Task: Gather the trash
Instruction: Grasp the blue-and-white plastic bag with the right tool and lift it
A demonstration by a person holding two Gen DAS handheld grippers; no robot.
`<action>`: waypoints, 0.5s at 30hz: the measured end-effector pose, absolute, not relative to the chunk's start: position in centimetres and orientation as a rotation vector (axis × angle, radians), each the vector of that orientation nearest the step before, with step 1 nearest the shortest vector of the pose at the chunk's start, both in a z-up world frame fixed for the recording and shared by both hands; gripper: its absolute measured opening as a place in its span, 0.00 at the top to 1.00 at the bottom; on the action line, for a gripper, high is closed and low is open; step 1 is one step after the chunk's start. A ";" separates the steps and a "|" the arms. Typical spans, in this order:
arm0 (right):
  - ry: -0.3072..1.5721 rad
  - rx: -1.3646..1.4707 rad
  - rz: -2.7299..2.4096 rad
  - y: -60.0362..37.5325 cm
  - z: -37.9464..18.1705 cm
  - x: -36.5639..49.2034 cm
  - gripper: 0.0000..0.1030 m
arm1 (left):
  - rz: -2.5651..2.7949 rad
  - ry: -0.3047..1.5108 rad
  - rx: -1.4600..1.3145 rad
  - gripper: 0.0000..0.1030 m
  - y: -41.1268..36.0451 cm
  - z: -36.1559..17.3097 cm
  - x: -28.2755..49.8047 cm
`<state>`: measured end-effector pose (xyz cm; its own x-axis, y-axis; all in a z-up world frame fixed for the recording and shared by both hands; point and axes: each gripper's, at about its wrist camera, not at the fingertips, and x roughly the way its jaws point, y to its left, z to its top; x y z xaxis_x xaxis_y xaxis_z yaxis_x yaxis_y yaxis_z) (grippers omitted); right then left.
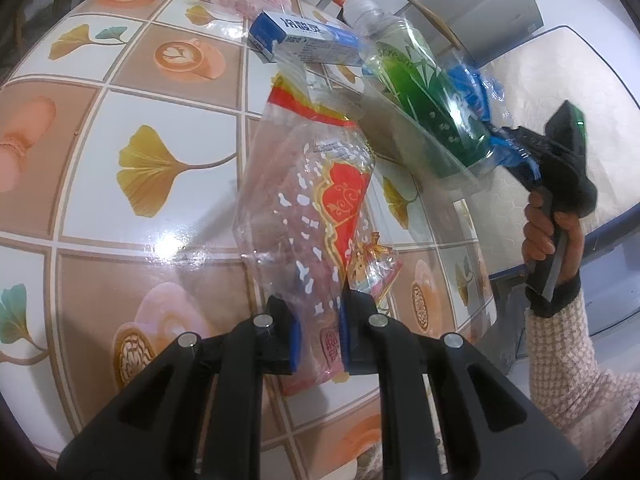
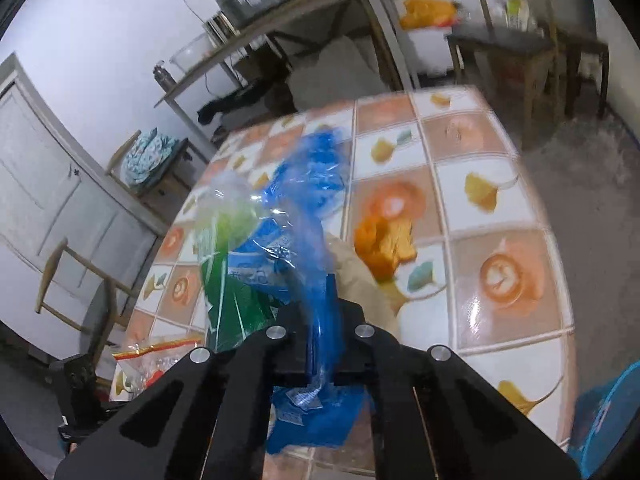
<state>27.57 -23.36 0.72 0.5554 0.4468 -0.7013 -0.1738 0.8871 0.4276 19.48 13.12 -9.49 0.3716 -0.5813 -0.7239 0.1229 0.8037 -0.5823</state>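
Clear wrapper (image 1: 320, 216) in left hand-held gripper (image 1: 318, 334) (clamped).

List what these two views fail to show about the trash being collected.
- Left wrist view: the red-printed clear bag's lower end, hidden between the left gripper's jaws.
- Right wrist view: the blue wrapper's print, motion-blurred.
- Right wrist view: the green bottle's cap, smeared by blur.

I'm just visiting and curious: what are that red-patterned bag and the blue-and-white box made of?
The red-patterned bag, pinched in the left gripper, looks like thin glossy clear plastic film: the tablecloth shows through it, and it crinkles and glints. The blue-and-white box seems to be printed cardboard, with crisp folded edges and flat matte faces, though a coating can't be ruled out.
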 end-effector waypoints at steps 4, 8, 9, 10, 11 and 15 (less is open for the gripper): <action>0.829 0.341 0.386 -24.0 3.1 26.5 0.96 | -0.472 1.104 -0.478 0.87 13.2 -9.5 19.4; 0.776 0.370 0.411 -24.7 4.9 25.9 0.96 | -0.470 1.103 -0.476 0.87 13.2 -9.4 19.2; 0.769 0.379 0.413 -24.9 5.2 25.9 0.96 | -0.470 1.103 -0.474 0.87 13.2 -9.4 19.2; 0.765 0.385 0.414 -25.0 5.3 25.9 0.96 | -0.469 1.103 -0.473 0.87 13.1 -9.4 19.2; 0.759 0.402 0.417 -25.3 5.5 25.8 0.96 | -0.469 1.102 -0.472 0.87 13.1 -9.3 19.2; 0.704 0.454 0.430 -26.4 6.7 24.7 0.96 | -0.465 1.102 -0.470 0.87 13.1 -9.3 19.2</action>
